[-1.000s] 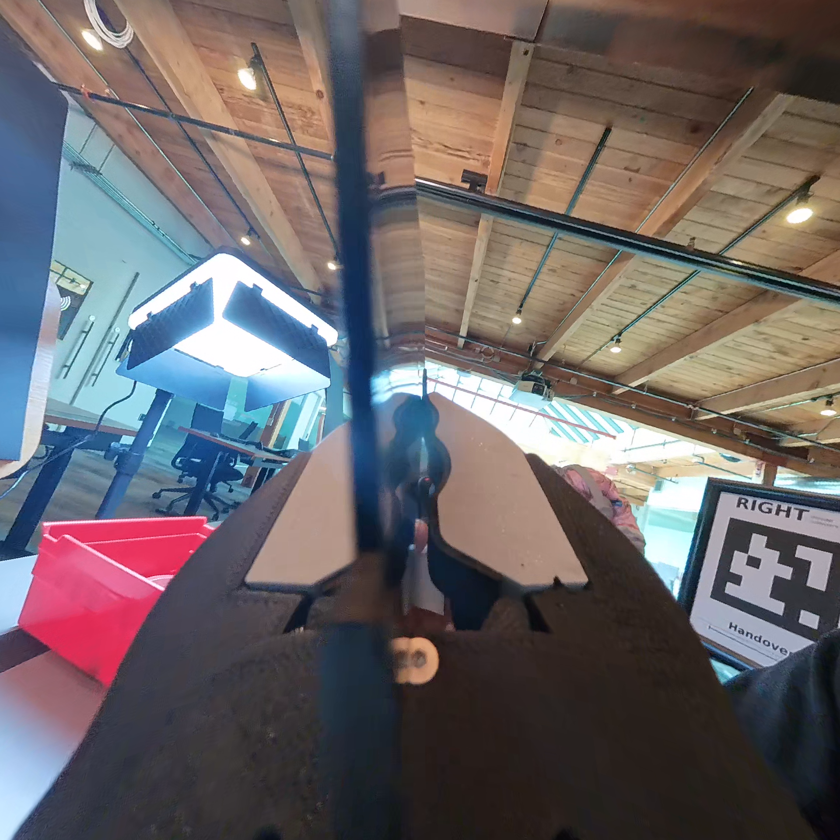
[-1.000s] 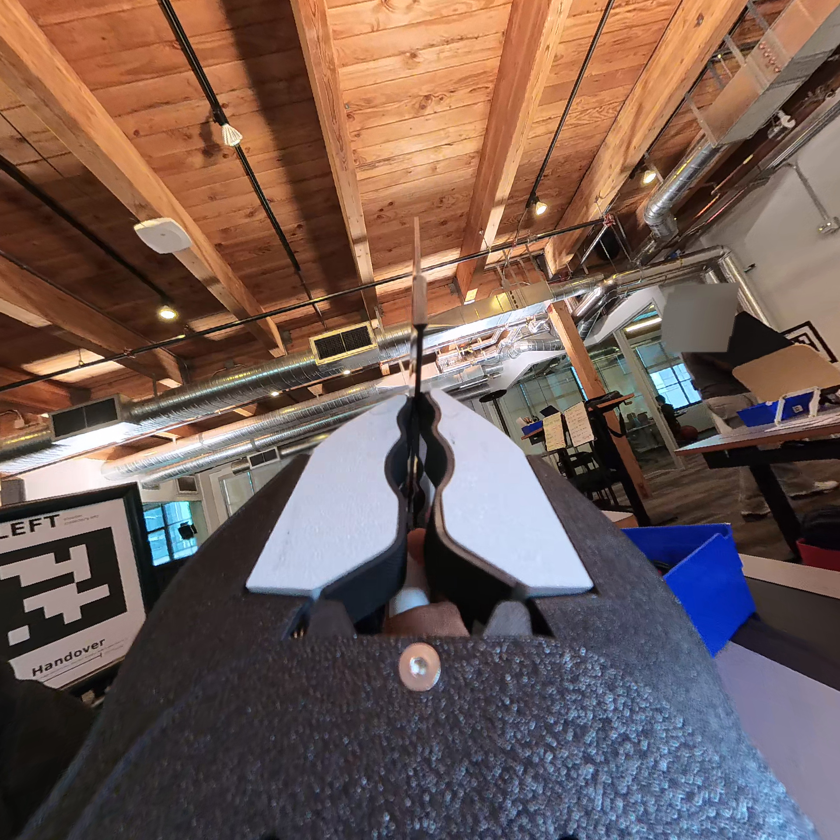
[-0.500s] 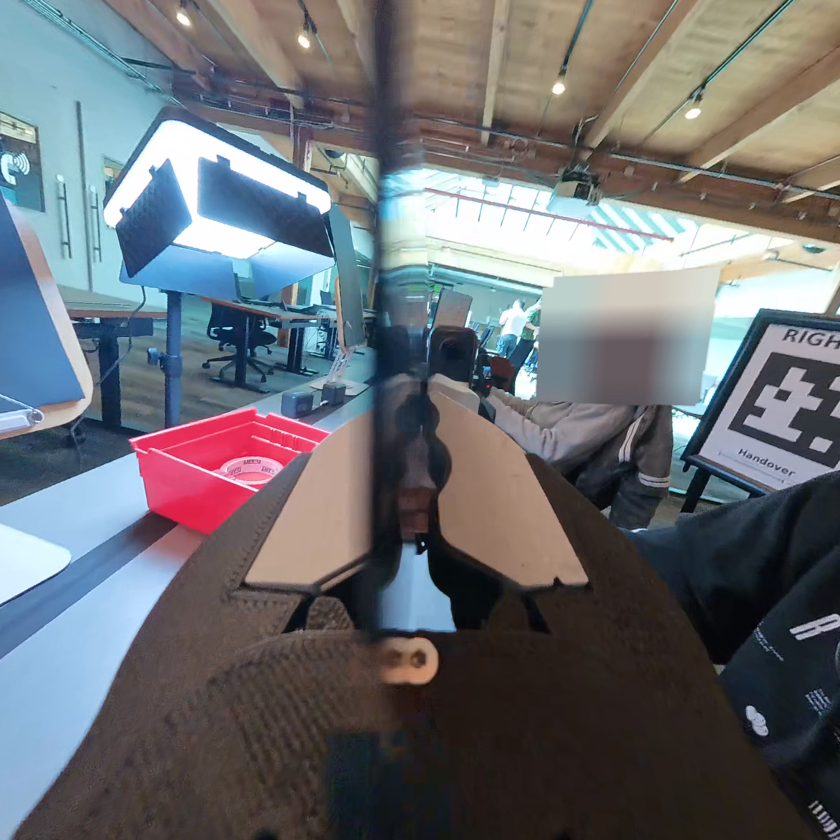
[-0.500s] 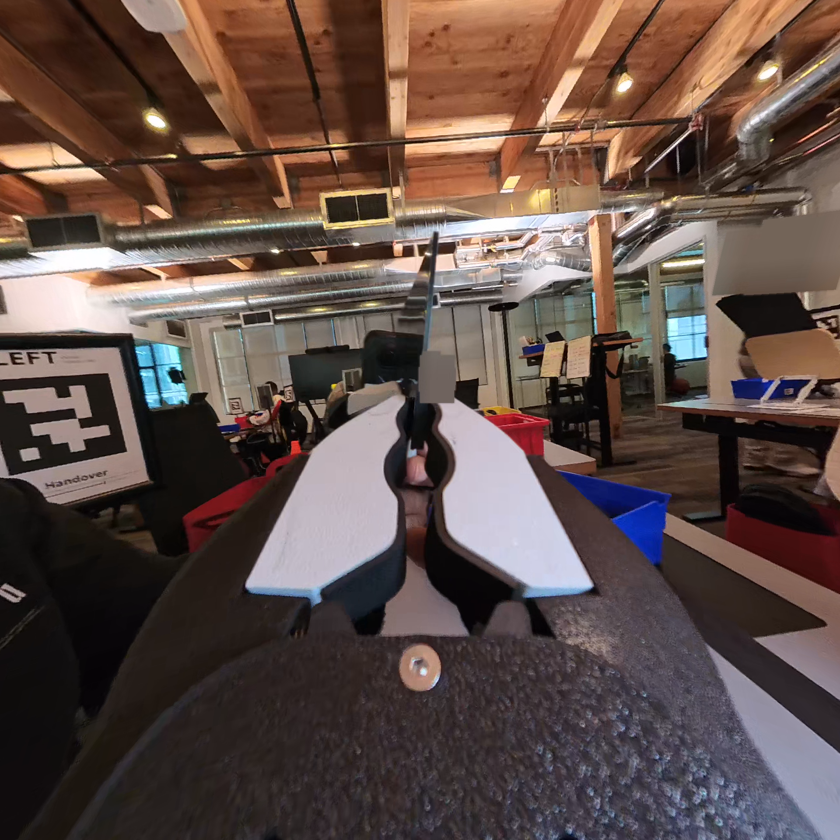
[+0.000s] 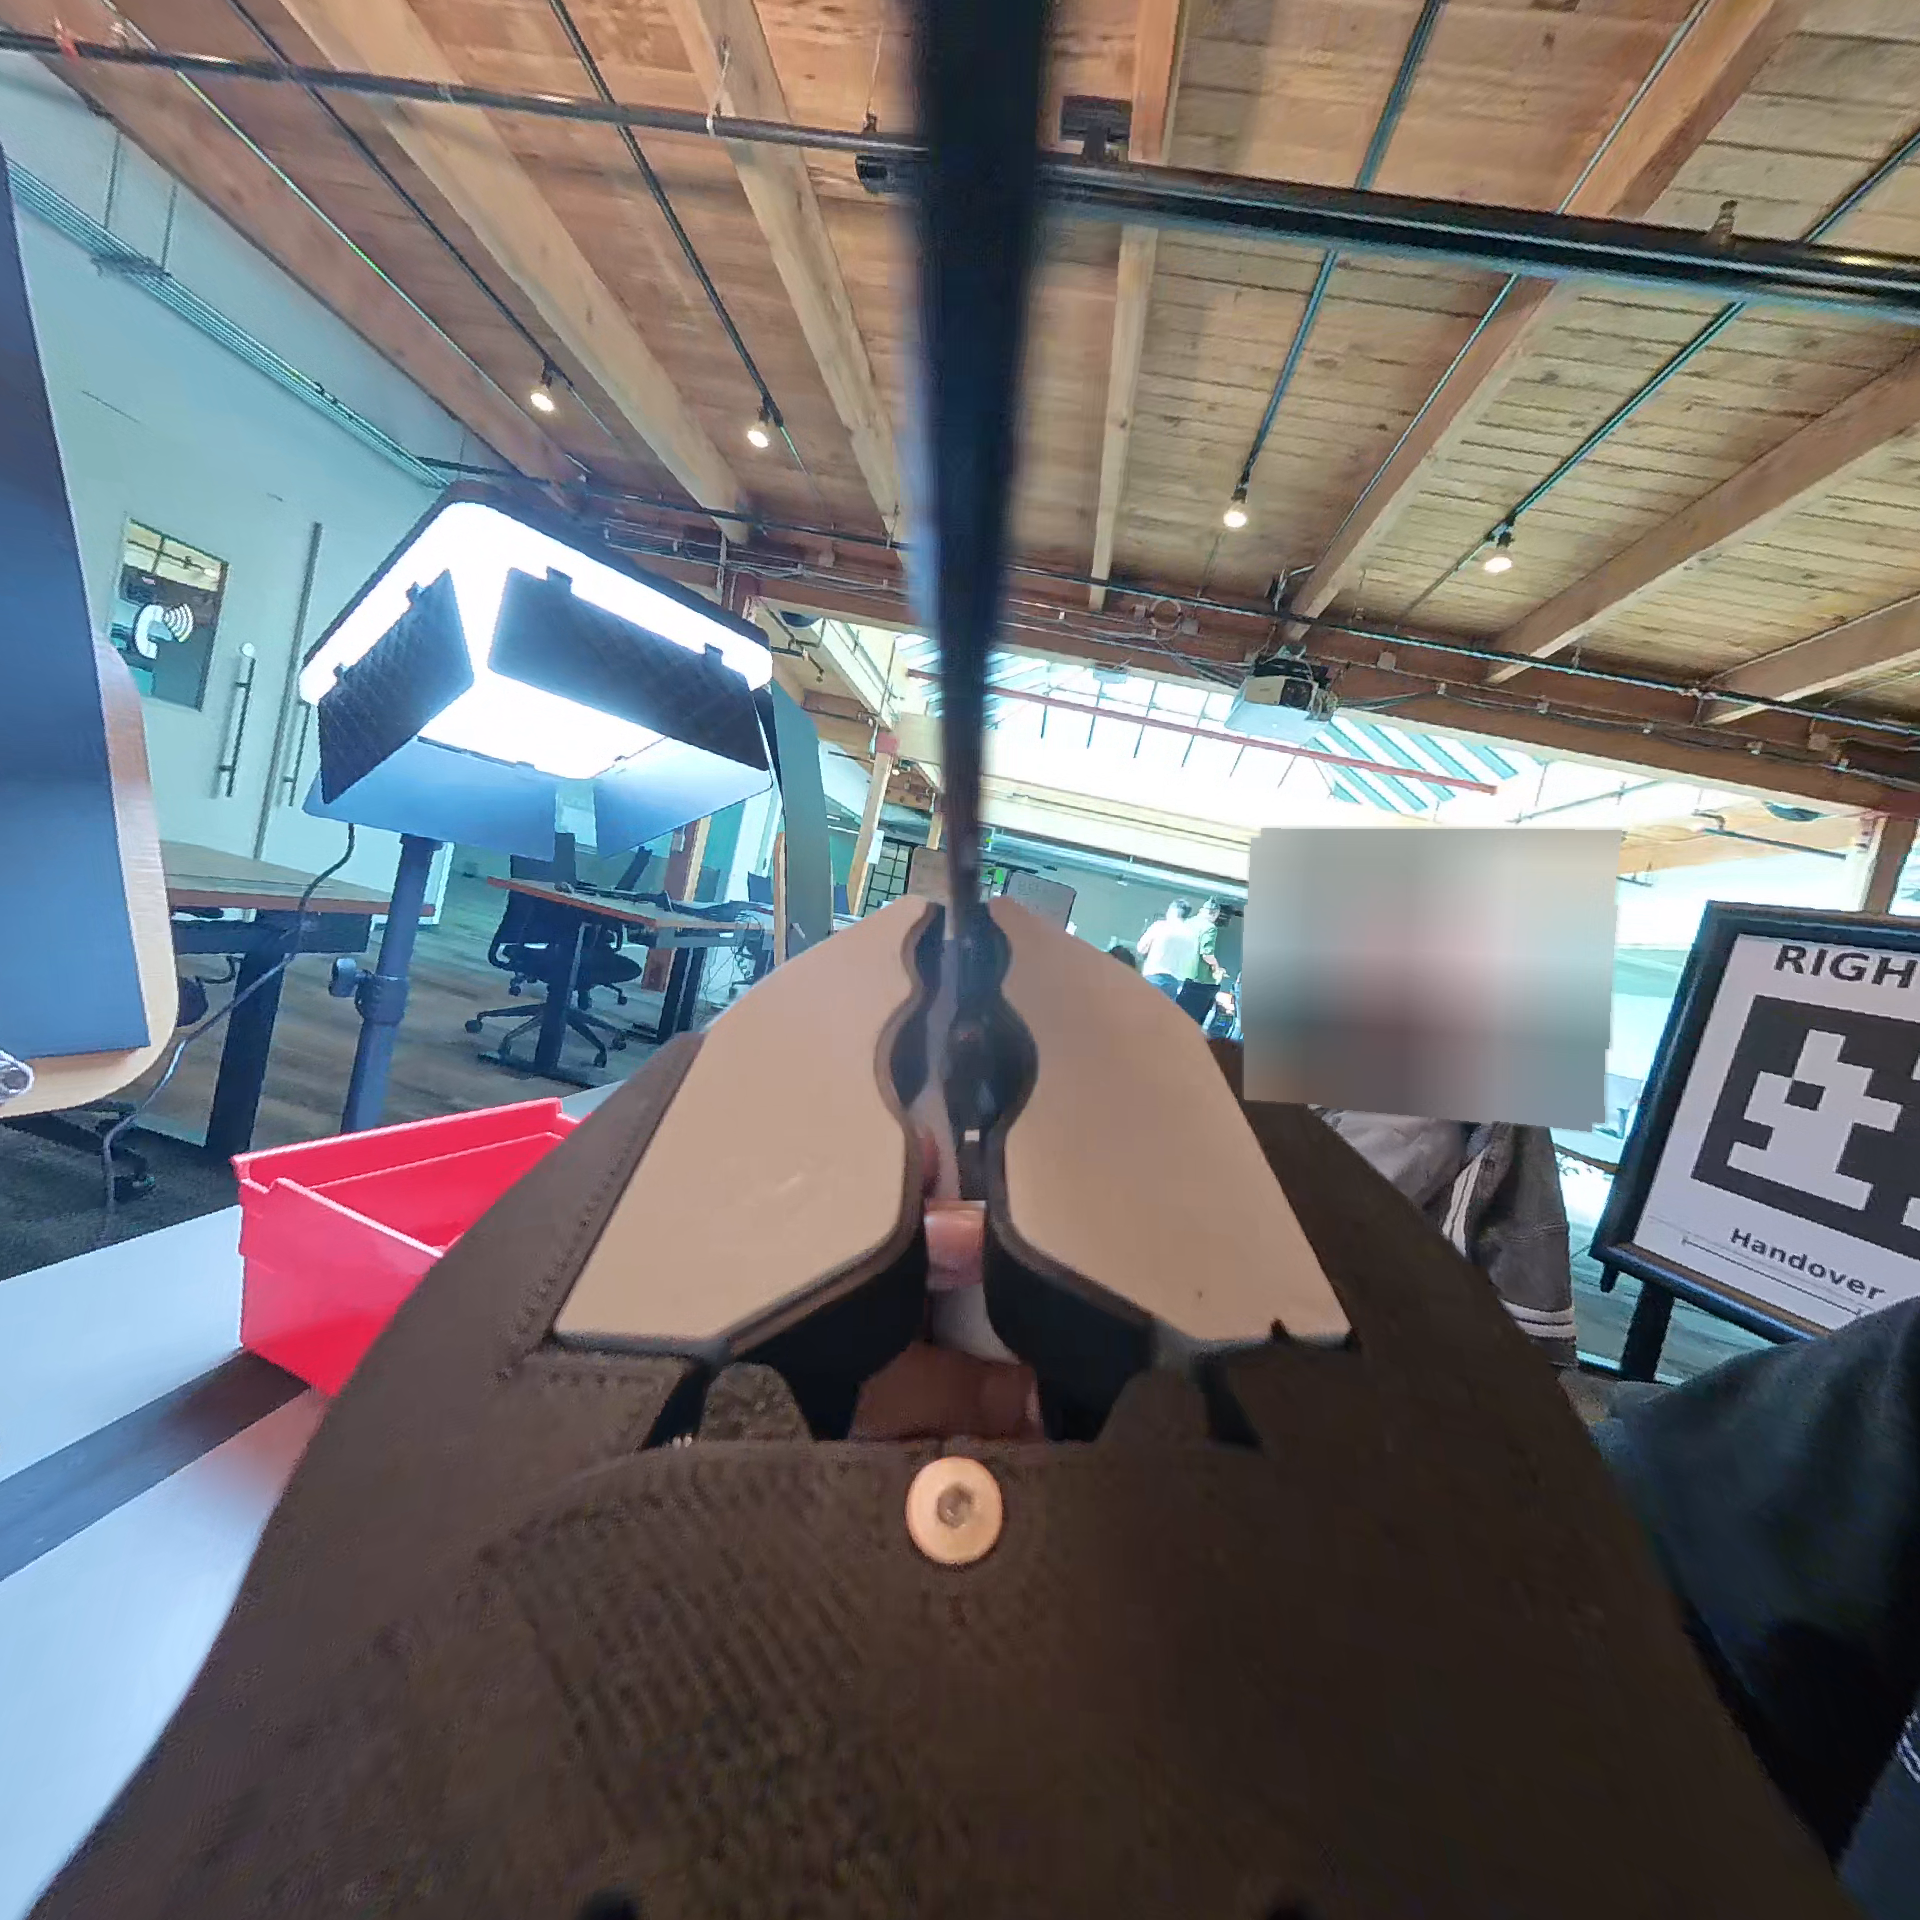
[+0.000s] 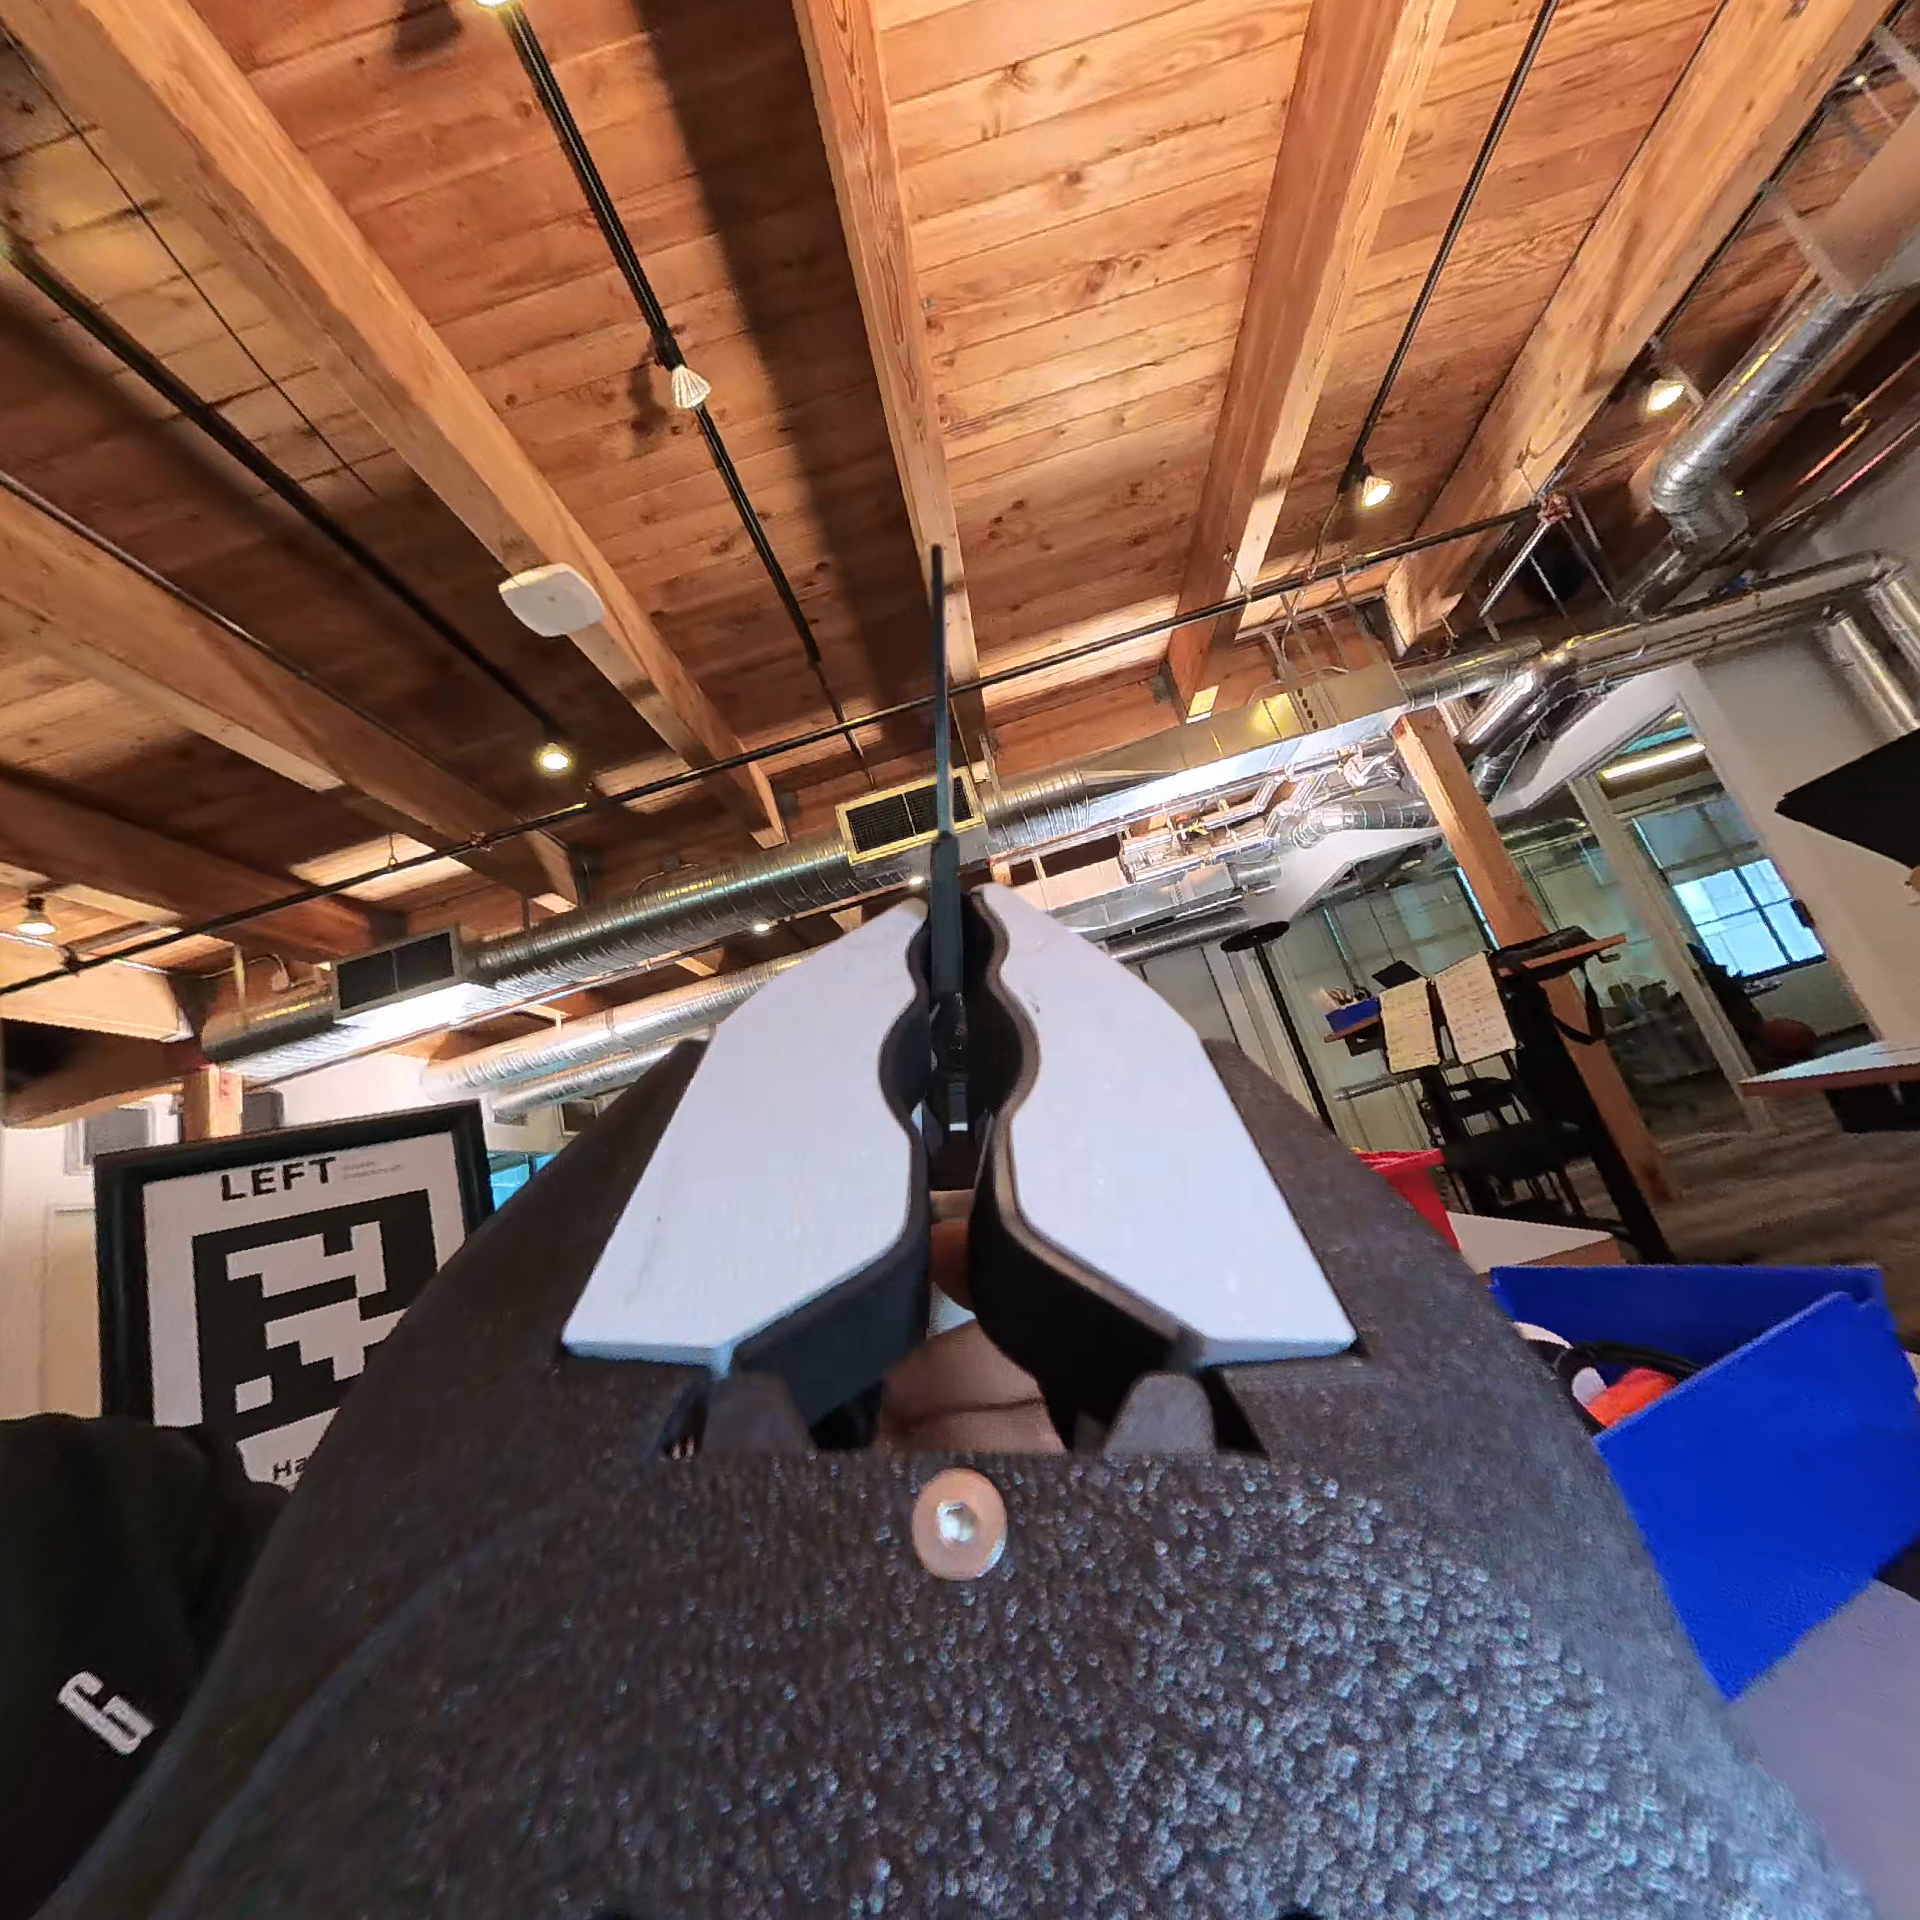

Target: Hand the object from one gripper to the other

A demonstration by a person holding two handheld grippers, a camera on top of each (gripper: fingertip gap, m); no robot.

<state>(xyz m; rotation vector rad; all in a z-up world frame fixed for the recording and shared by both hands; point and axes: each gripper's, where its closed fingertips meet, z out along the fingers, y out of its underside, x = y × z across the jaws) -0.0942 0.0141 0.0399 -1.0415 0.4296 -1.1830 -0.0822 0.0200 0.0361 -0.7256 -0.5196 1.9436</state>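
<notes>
The left hand-held gripper has its jaws pressed together on a thin black strip. The strip is pinched at the jaw tips, runs straight on along the fingers, and passes out of the top of the left wrist view. It looks wide and blurred there, so that end seems to lean back towards the camera. The right hand-held gripper is closed just as tightly. In its view a black strip stands out of the tips in line with the fingers and ends in a free point against the ceiling beams. Neither view shows the other hand-held gripper, so I cannot tell whether both hold one strip or how near they are to each other. Both point upward, well clear of the table, the red bin and the blue bin. The handover looks to be at the shared-grip or just-released stage. The next move depends on the strip's long axis staying in line with the receiving jaws. One side should let go only once the other has a firm hold, because a piece this thin could twist or slip.
</notes>
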